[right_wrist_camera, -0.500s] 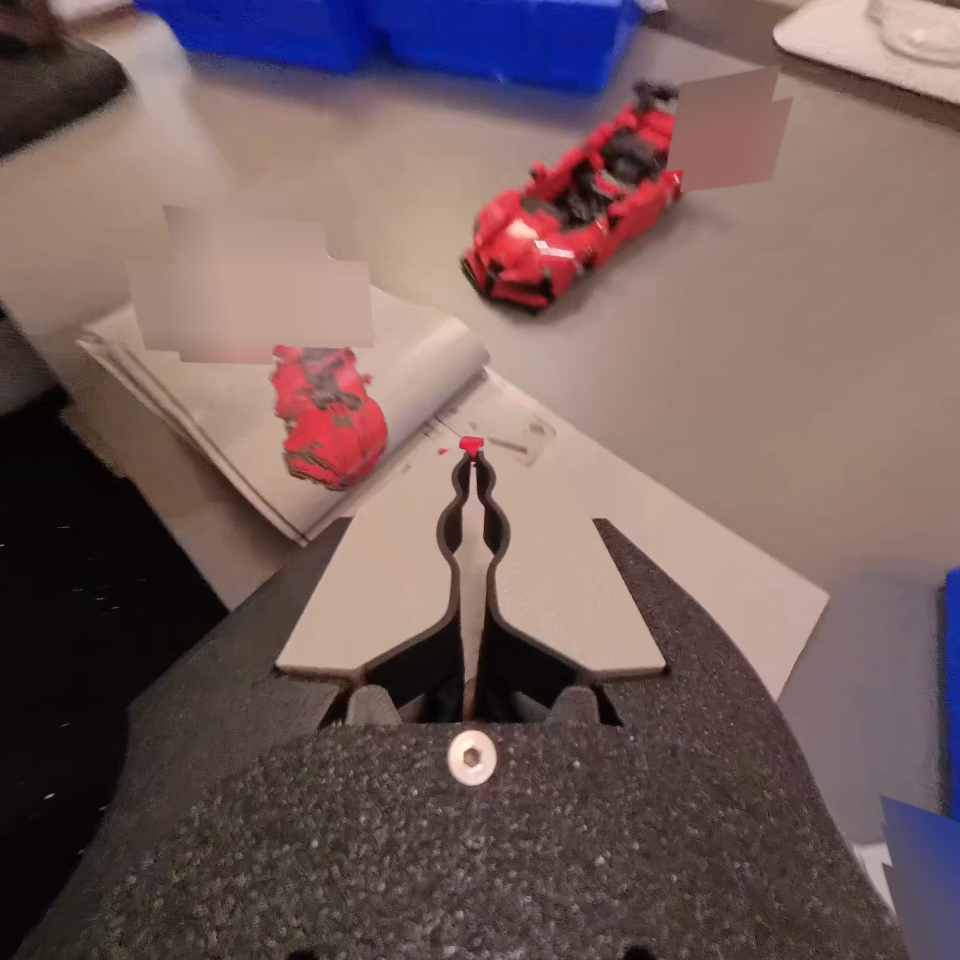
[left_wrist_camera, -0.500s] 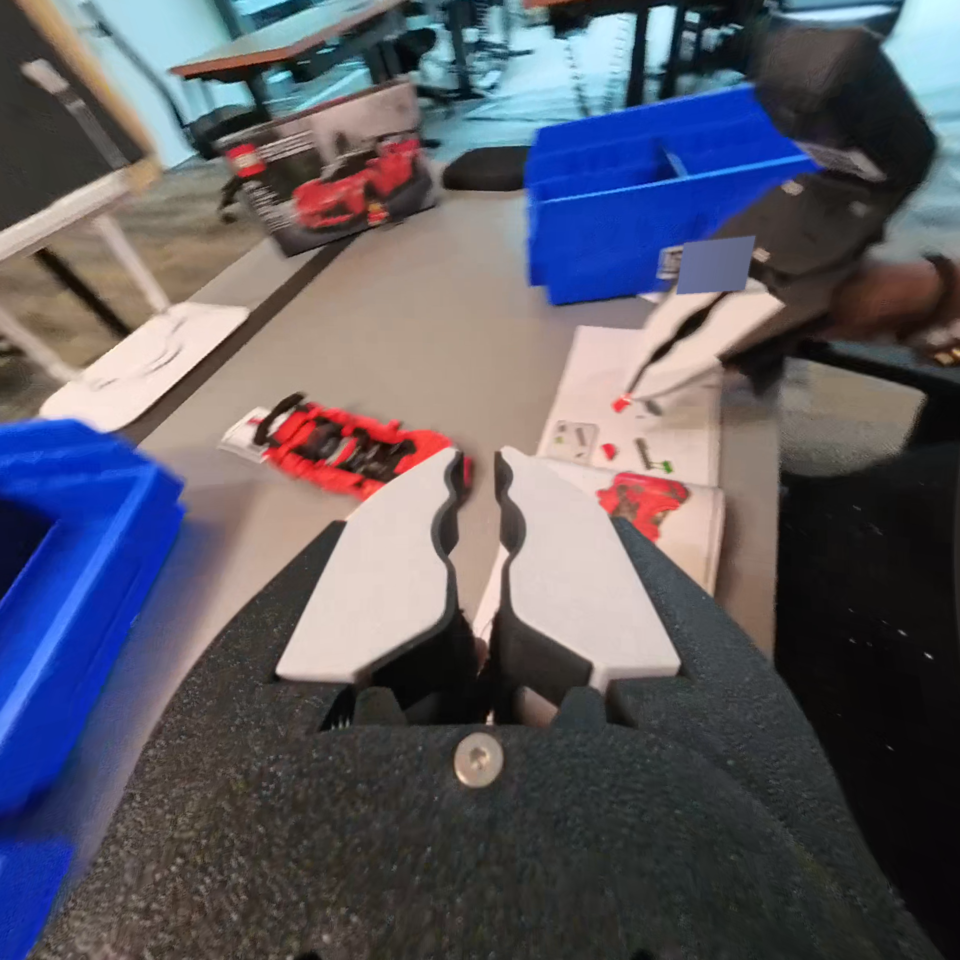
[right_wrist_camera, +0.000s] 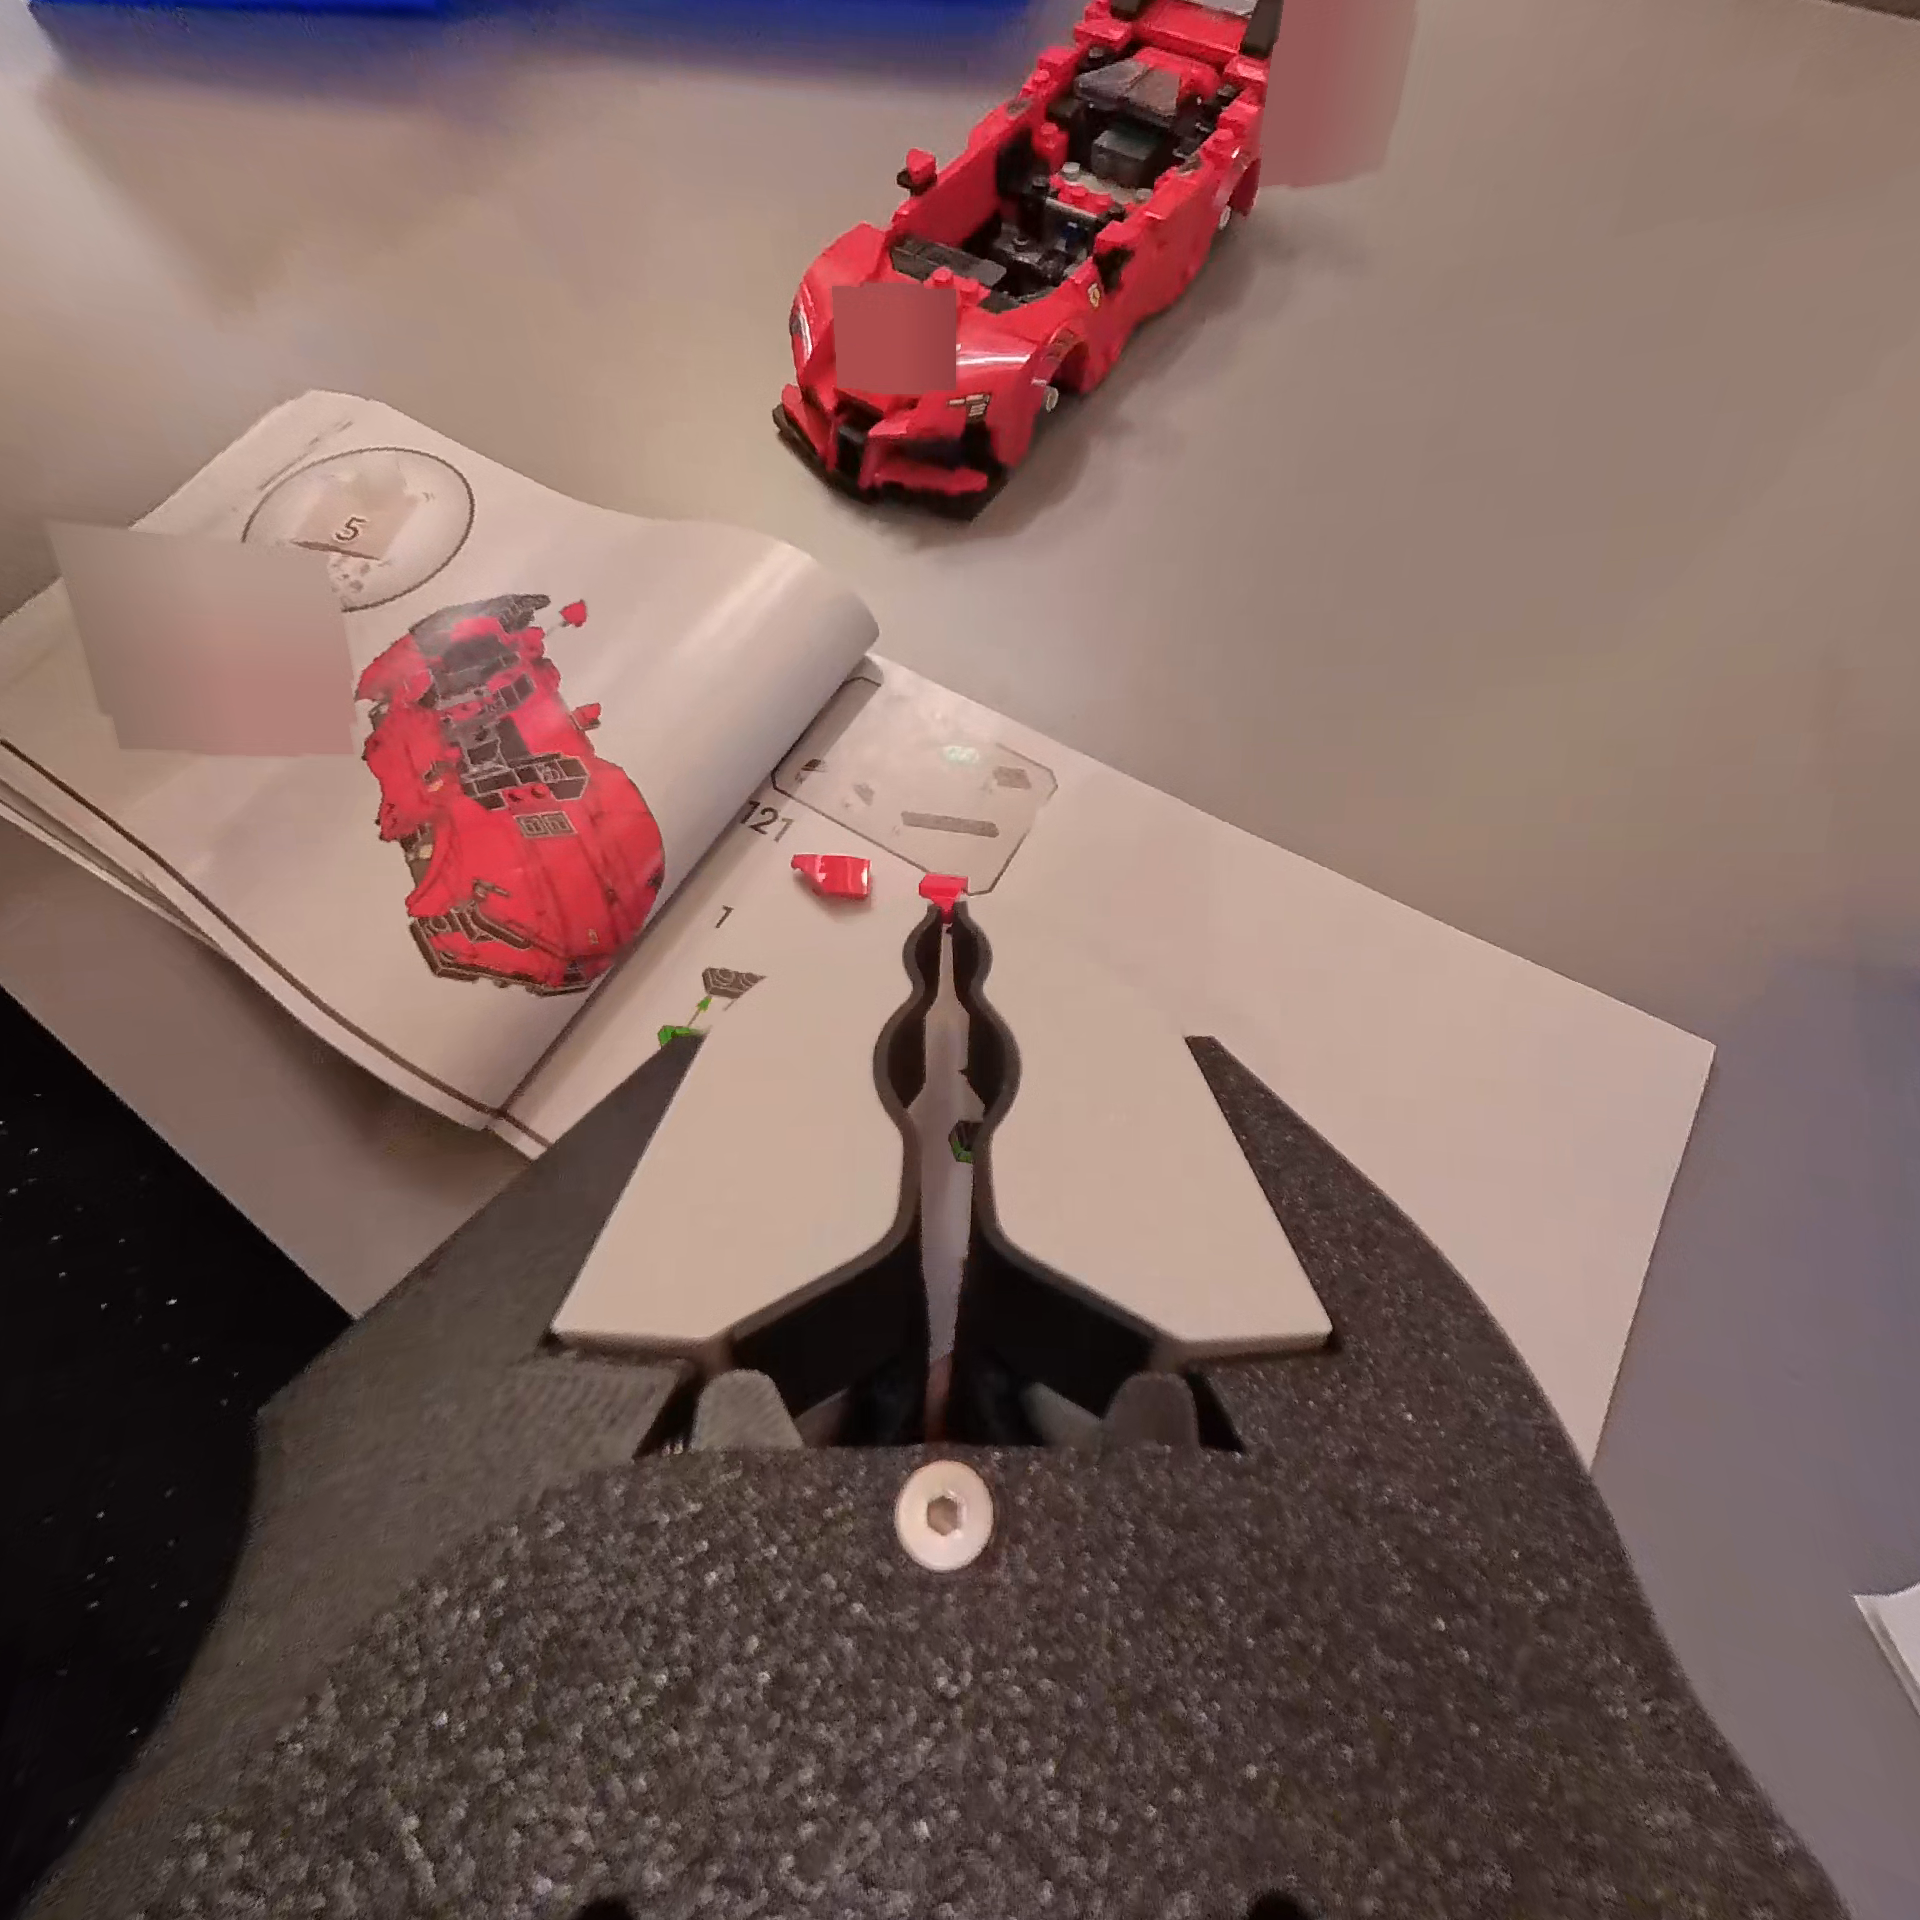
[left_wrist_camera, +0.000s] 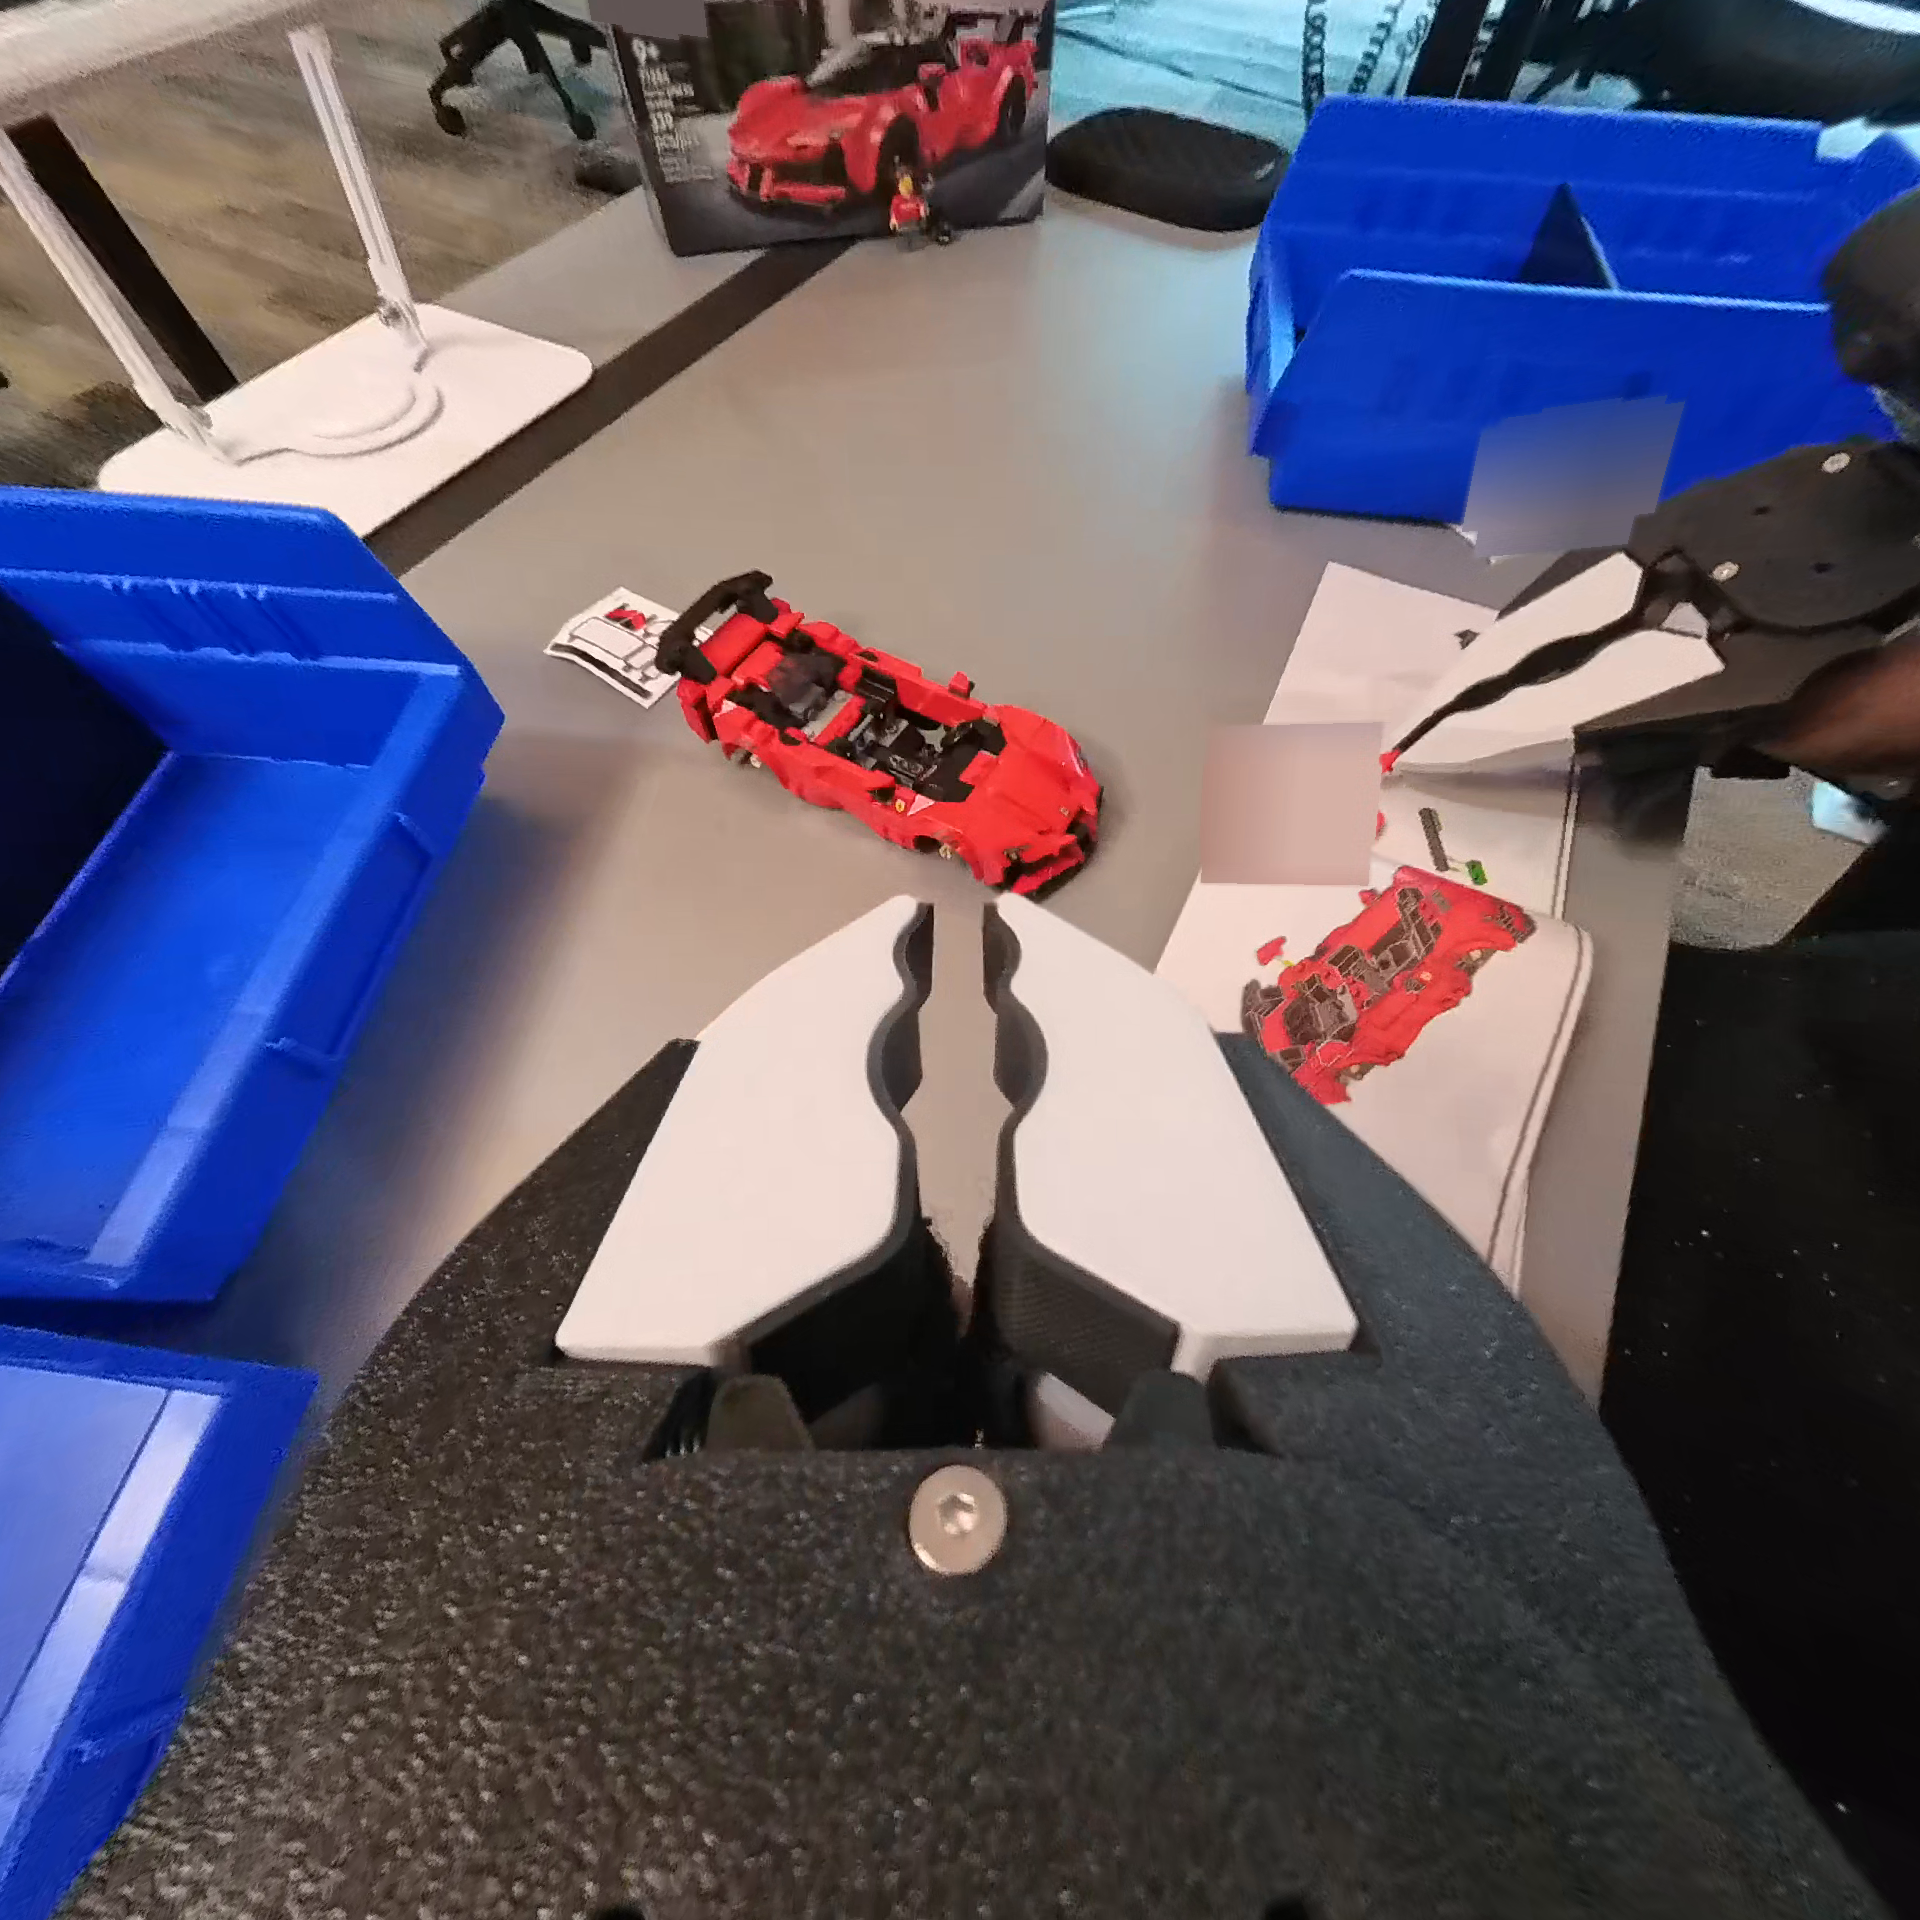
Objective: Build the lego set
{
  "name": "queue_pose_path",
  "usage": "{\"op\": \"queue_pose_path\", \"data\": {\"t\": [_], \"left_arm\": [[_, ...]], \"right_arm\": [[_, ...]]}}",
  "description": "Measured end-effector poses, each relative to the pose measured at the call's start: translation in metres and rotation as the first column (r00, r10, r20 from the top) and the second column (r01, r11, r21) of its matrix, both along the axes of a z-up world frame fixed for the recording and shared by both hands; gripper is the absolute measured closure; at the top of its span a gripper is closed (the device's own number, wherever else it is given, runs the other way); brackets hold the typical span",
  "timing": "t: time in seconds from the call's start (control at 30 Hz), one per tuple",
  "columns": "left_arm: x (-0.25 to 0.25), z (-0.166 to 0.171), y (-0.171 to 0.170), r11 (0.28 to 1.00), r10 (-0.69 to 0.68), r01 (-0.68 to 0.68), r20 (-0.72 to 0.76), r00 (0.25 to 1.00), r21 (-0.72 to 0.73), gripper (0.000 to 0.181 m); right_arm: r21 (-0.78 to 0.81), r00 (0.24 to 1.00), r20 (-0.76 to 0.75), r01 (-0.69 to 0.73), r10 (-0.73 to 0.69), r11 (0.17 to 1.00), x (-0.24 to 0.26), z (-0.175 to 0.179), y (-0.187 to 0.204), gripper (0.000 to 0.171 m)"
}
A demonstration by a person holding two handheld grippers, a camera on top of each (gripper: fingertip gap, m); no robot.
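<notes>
1. Red bricks make up the part-built lego car (left_wrist_camera: pixel 883 732), which stands on the grey tabletop (left_wrist_camera: pixel 935 436) with its cockpit open and no wheels fitted.
2. Just beyond the car's rear wing lies a small sticker sheet (left_wrist_camera: pixel 608 646).
3. Ahead of the left hand-held gripper (left_wrist_camera: pixel 958 914) sits the car; the jaws stand a narrow gap apart and hold nothing.
4. Over the open instruction booklet (right_wrist_camera: pixel 1299 1039), the right hand-held gripper (right_wrist_camera: pixel 945 906) has its tips pinched together on a tiny red piece (right_wrist_camera: pixel 942 885).
5. A second, curved red piece (right_wrist_camera: pixel 831 873) lies loose on the same page, just beside the pinched one.
6. The booklet lies near the tabletop's edge, to the right of the car in the left wrist view, its left-hand page printed with a picture of the red car.
7. Blue bins flank the scene: one (left_wrist_camera: pixel 208 831) at the left, another (left_wrist_camera: pixel 1507 343) at the far right.
8. At the back stand the set's box (left_wrist_camera: pixel 831 114) and a white stand base (left_wrist_camera: pixel 353 405).
</notes>
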State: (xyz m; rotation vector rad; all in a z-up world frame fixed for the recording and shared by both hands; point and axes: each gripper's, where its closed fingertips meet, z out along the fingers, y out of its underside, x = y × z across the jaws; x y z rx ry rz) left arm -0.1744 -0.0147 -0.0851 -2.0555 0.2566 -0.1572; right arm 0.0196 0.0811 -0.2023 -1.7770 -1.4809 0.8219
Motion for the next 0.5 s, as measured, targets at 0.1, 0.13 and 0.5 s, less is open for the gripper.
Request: {"op": "queue_pose_path", "data": {"t": [0.1,0.13,0.5], "left_arm": [[0.003,-0.002,0.002,0.999,-0.032,0.032,0.018,0.999,0.016,0.173],[0.005,-0.004,0.002,0.999,-0.049,0.048,0.026,0.998,0.018,0.173],[0.012,-0.020,0.003,0.993,-0.114,0.117,0.088,0.990,-0.033,0.173]], "right_arm": [[-0.011,1.000,-0.003,0.015,-0.015,1.000,-0.001,0.000,0.002,0.170],[-0.008,1.000,0.002,0.017,-0.017,1.000,0.000,0.000,0.003,0.170],[-0.018,0.999,0.030,0.020,-0.020,1.000,0.000,-0.005,0.004,0.170]]}}
